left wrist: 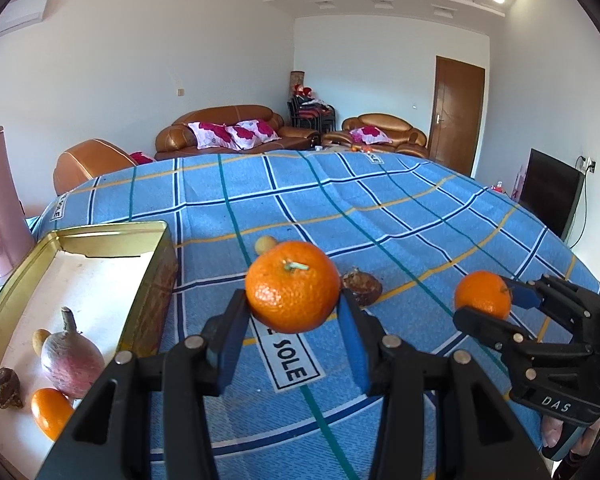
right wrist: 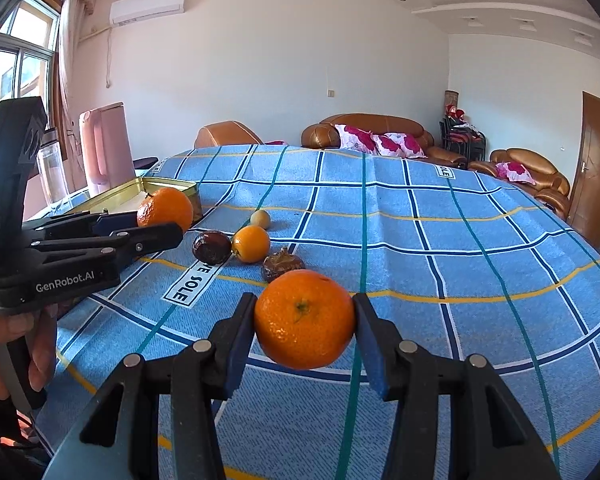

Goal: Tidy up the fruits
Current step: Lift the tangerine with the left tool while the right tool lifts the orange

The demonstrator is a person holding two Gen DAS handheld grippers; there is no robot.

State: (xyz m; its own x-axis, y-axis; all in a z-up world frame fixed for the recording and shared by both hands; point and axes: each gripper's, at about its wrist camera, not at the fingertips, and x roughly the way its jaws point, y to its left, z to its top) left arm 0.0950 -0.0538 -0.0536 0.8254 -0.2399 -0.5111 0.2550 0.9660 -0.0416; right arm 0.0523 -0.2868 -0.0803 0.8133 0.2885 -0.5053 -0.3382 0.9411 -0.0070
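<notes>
Each gripper's fingers clamp a mandarin above the counter; carry both level to the gold tin, releasing gently.

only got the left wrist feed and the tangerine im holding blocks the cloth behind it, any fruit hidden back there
Observer: Yes. Behind your left-hand tangerine, a small orange fruit lies on the cloth.
Operator: anything next to it
Observer: A dark round fruit sits right against it, on the side towards the tin.
Operator: is the right grip solid, i only see it side on
Observer: The right gripper has a pad pressed on each side of the right-hand tangerine, which is clear of the cloth.
</notes>
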